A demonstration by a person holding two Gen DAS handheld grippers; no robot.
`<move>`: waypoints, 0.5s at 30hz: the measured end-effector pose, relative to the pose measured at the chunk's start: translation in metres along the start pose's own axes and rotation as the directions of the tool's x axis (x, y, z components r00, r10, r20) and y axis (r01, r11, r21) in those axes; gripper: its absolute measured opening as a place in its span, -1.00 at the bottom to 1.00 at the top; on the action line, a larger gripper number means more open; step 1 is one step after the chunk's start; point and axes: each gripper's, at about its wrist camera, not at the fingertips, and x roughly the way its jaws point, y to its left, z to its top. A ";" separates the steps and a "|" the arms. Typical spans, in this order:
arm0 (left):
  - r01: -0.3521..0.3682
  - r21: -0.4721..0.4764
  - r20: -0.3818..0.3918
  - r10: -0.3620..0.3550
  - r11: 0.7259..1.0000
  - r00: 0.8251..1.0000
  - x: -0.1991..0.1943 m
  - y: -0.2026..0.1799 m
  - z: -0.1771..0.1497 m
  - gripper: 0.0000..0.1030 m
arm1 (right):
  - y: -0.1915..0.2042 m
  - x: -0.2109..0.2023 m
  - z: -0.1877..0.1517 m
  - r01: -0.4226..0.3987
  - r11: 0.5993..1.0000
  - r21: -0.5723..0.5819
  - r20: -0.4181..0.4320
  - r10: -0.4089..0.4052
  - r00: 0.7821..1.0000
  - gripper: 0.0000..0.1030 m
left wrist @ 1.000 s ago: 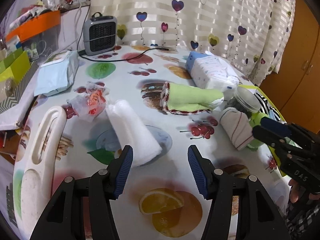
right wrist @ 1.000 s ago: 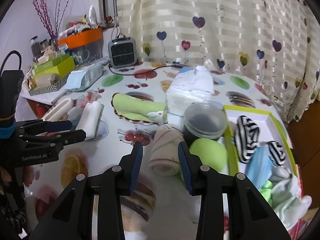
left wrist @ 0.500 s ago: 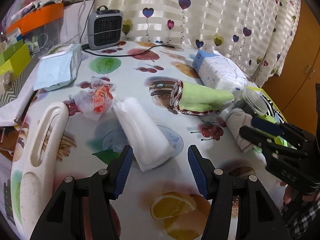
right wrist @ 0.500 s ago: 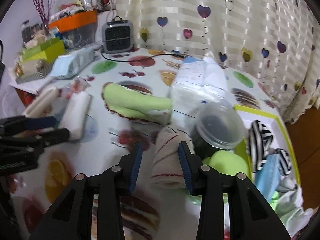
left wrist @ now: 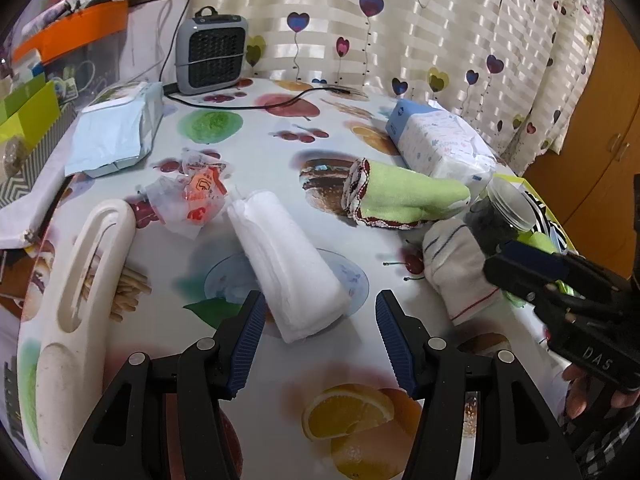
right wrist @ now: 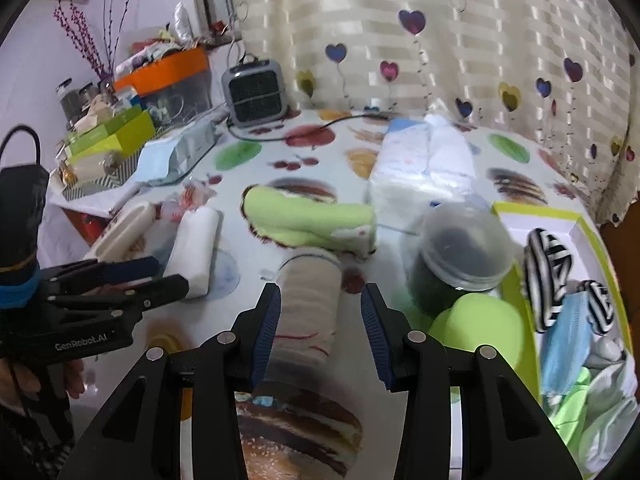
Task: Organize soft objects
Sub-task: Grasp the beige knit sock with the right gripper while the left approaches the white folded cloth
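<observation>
- White rolled cloth [left wrist: 288, 268]: lies on the fruit-print table [left wrist: 248, 144], near end between the spread jaws of the left gripper [left wrist: 318, 336], untouched.
- Green rolled towel [left wrist: 404, 200]: mid-table.
- Striped rolled towel [right wrist: 308, 312]: between the right gripper [right wrist: 320, 332] pads (jaws parted; contact unclear).
- Green-rimmed tray [right wrist: 516, 216]: far right, holding soft items.

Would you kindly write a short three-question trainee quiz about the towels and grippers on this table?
1. True or false: the right gripper has a striped rolled towel between its fingers.
2. Which rolled towel lies ahead of the left gripper: A) green B) white C) striped?
3. Fill in: the striped black-and-white bundles lie in the ____-rimmed tray.

Key: 1 true; 2 B, the white rolled towel; 3 green.
</observation>
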 end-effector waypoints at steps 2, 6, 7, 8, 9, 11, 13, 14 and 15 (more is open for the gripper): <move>-0.001 -0.004 -0.003 0.001 1.000 1.000 0.000 0.000 0.000 0.10 | 0.001 0.004 0.000 -0.024 1.000 0.011 -0.008 0.024 1.000 -0.15; -0.004 -0.018 -0.004 0.004 1.000 1.000 0.003 0.002 0.004 0.14 | 0.004 0.015 0.000 -0.005 1.000 0.007 -0.024 0.005 1.000 0.06; -0.011 -0.019 -0.004 0.011 1.000 1.000 0.004 0.002 0.005 0.18 | 0.004 0.016 0.000 0.008 1.000 0.004 -0.026 -0.007 1.000 0.06; -0.013 -0.022 -0.007 0.013 1.000 1.000 0.006 0.003 0.006 0.20 | 0.004 0.019 0.000 0.028 1.000 -0.004 -0.028 -0.028 0.999 0.06; -0.007 -0.029 -0.015 0.007 1.000 1.000 0.008 0.003 0.007 0.21 | 0.005 0.020 0.000 0.043 0.999 -0.012 -0.030 -0.043 0.999 0.06; -0.003 -0.038 -0.022 0.002 0.999 1.000 0.013 0.004 0.009 0.21 | 0.006 0.024 0.000 0.077 0.997 -0.027 -0.033 -0.078 0.996 0.06; -0.017 -0.039 -0.028 0.016 0.999 0.999 0.017 0.004 0.010 0.21 | 0.008 0.026 0.000 0.089 0.995 -0.034 -0.034 -0.090 0.995 0.06; -0.028 -0.043 -0.035 0.026 0.999 0.999 0.019 0.004 0.011 0.21 | 0.008 0.028 0.000 0.096 0.995 -0.035 -0.036 -0.097 0.995 0.06; -0.040 -0.043 -0.034 0.038 0.998 0.999 0.021 0.004 0.011 0.21 | 0.008 0.029 0.000 0.101 0.994 -0.036 -0.037 -0.102 0.994 0.06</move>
